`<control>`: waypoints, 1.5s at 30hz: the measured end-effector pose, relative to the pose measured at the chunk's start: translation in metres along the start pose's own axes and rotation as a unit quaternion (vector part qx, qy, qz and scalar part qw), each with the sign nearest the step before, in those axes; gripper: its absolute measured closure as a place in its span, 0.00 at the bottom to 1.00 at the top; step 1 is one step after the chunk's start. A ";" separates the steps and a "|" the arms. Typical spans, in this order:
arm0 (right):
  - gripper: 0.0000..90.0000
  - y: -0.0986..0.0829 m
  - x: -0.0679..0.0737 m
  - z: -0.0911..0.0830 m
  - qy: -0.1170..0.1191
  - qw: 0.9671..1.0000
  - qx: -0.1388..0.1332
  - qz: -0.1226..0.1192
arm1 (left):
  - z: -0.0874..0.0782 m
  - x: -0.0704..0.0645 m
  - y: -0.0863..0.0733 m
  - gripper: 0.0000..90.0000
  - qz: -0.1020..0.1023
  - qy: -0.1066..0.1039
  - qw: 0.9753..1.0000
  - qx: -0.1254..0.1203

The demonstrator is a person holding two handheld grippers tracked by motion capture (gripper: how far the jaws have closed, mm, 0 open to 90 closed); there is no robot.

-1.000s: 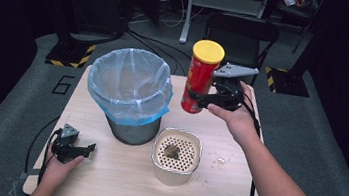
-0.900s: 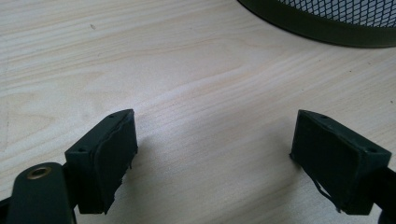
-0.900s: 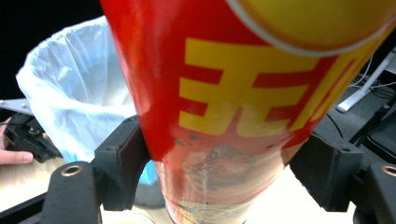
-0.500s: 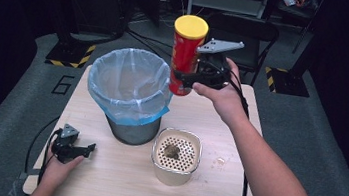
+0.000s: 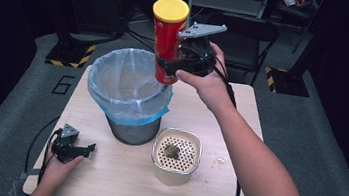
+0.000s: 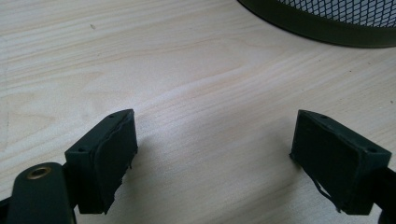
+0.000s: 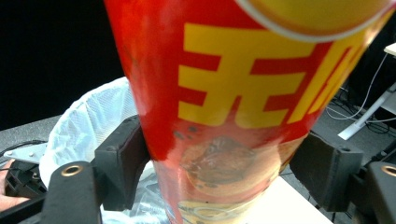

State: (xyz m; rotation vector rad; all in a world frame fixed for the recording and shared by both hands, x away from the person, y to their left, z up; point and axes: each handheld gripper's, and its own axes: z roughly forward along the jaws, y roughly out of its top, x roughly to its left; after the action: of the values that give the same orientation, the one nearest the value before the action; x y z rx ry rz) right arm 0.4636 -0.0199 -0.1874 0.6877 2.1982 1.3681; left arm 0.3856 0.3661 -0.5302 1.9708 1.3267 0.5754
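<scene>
Right gripper (image 5: 168, 67) clamping a red chip can (image 5: 168, 39) with yellow lid, held upright above the near rim of the lined bin (image 5: 125, 92), left gripper (image 5: 86, 148) resting on the table (image 5: 238, 136) with jaws wide apart, perforated container (image 5: 176, 156) beside the bin

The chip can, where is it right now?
In the high view the chip can is held upright in the right gripper, raised over the far right rim of the lined trash bin, behind the perforated white container.
</scene>
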 end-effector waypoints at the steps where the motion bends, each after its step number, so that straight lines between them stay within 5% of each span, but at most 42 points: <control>1: 0.27 0.003 0.005 0.005 0.005 1.000 -0.001 -0.001 | 0.000 0.000 0.000 0.15 0.000 0.000 1.000 0.001; 17: 0.27 0.002 0.022 0.034 0.033 0.999 -0.022 0.001 | 0.000 0.000 0.000 0.15 0.000 0.000 1.000 0.001; 35: 0.26 -0.022 0.042 0.085 0.070 0.997 0.021 0.022 | 0.000 0.000 0.000 0.15 0.000 0.000 1.000 0.000; 38: 0.13 -0.025 0.042 0.086 0.079 0.996 0.016 0.024 | 0.000 0.000 0.000 0.15 0.000 0.000 1.000 0.000; 45: 0.11 -0.034 0.038 0.071 0.089 0.996 0.002 0.021 | 0.001 0.000 0.000 0.15 -0.001 0.003 1.000 -0.006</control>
State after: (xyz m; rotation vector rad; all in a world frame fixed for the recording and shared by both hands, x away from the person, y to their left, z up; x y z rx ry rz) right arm 0.4719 0.0392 -0.2516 0.6393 2.3363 1.4978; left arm 0.3858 0.3656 -0.5312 1.9606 1.3255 0.5878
